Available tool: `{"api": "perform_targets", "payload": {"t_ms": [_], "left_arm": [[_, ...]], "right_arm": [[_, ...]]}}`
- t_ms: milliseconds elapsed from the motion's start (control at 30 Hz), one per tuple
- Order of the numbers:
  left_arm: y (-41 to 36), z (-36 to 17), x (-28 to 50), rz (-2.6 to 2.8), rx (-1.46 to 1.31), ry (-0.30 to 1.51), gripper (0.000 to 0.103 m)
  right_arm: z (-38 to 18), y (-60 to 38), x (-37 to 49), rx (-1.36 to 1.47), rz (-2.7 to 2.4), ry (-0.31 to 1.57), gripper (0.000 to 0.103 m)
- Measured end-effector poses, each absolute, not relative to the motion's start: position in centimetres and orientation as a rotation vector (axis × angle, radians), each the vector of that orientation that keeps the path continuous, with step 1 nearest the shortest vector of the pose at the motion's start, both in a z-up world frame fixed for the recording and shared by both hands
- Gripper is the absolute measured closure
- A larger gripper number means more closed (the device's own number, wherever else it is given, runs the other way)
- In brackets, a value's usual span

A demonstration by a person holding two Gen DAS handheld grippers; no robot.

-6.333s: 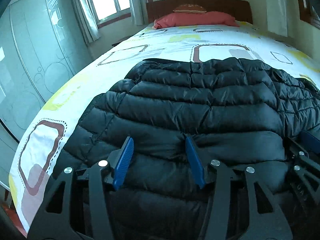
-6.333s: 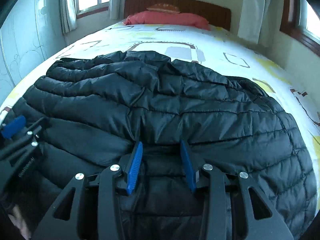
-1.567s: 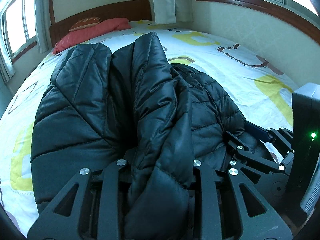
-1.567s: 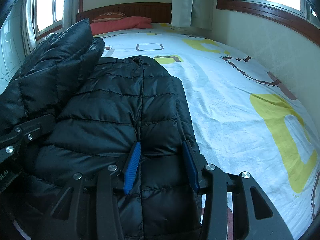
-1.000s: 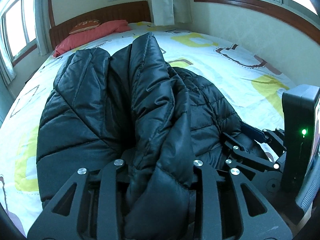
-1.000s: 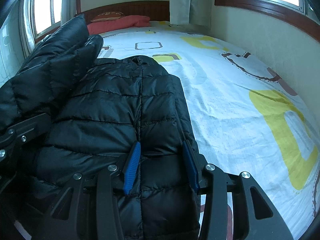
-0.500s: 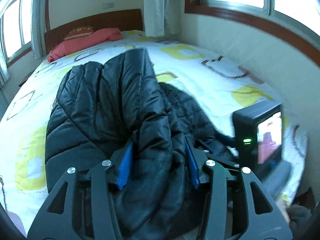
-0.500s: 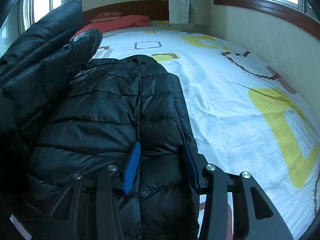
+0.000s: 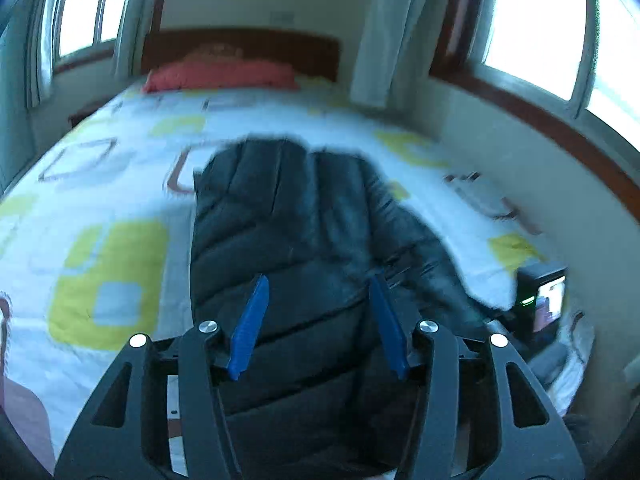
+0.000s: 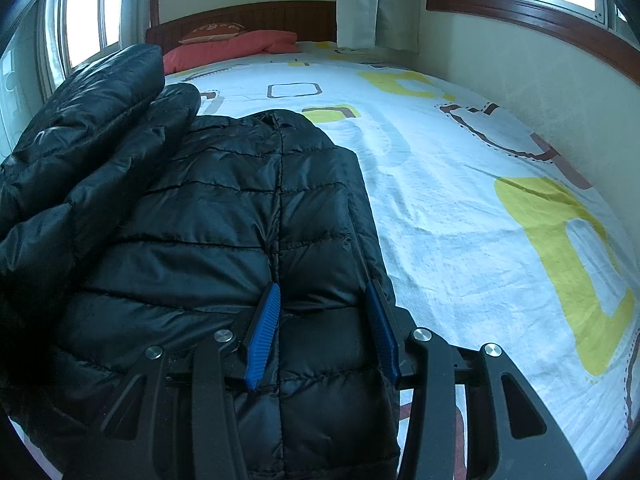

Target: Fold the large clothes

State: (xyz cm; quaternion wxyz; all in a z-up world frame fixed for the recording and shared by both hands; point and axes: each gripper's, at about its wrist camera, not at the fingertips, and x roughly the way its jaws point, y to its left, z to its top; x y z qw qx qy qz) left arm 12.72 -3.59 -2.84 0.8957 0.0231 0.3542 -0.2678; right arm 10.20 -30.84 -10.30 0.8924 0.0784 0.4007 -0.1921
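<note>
A black quilted puffer jacket (image 9: 280,224) lies on the bed, folded lengthwise into a narrow stack; the left wrist view is blurred. My left gripper (image 9: 318,284) is open above the jacket's near end, its blue pads apart and empty. In the right wrist view the jacket (image 10: 240,216) fills the left half, with a folded-over part (image 10: 92,120) raised at the far left. My right gripper (image 10: 322,294) is open, its blue pads straddling the jacket's near right edge, resting on the fabric.
The bed (image 10: 460,184) has a white sheet with yellow and brown squares, and red pillows (image 10: 240,46) at the wooden headboard. A wall with a window runs close along the right side. The other gripper's camera body (image 9: 544,304) shows at right in the left wrist view.
My left gripper has opened, let go of the jacket's folded layer and pulled back and up. The layer has dropped onto the stack. The right gripper has stayed put.
</note>
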Motion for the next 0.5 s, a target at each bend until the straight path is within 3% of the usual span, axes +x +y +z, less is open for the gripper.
{"api": "perform_targets", "payload": {"t_ms": [200,500], "left_arm": [[-6.7,-6.8,13.2,-0.641,0.070,0.808,0.062],[-8.4,-8.9,13.4,-0.675,0.087,0.799,0.063]], "right_arm": [[-10.1,-30.5,10.4,0.145,-0.407,0.837,0.058],[-9.2,-32.0,9.9,0.240,-0.379,0.846,0.058]]}}
